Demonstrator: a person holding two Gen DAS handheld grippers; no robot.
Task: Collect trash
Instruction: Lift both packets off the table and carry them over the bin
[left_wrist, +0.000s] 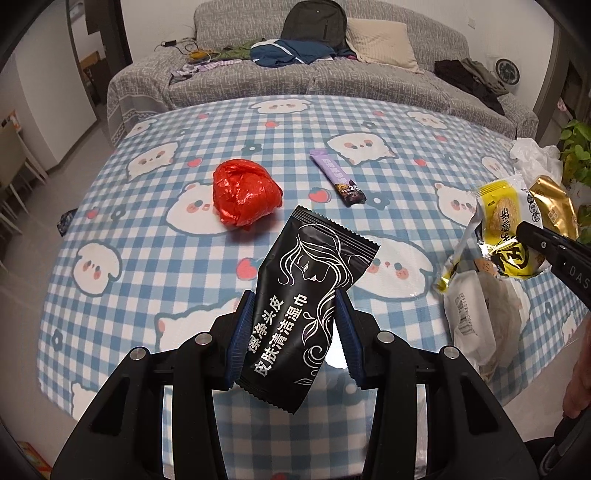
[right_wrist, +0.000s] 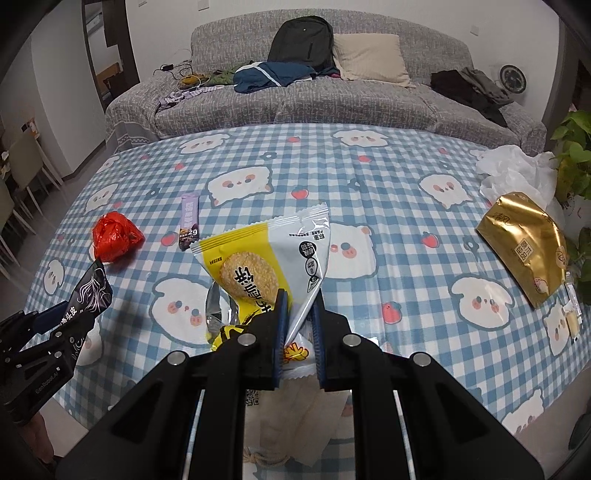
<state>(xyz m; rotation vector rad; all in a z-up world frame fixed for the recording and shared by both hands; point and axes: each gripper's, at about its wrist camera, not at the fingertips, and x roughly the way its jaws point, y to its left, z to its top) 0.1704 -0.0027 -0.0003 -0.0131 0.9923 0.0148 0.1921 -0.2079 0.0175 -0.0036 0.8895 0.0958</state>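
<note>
Two claws each pinch one wrapper above the counter (left_wrist: 147, 258), the left claw (left_wrist: 295, 325) clamping a black wipe packet (left_wrist: 310, 280), the right claw (right_wrist: 299, 332) shut on a yellow biscuit wrapper (right_wrist: 258, 266), likely bound for the white bag (left_wrist: 476, 317) nearby.

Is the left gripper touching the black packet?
Touching. The left wrist view shows the left gripper with both blue pads pressed against the sides of the black packet, which hangs clear of the table.
</note>
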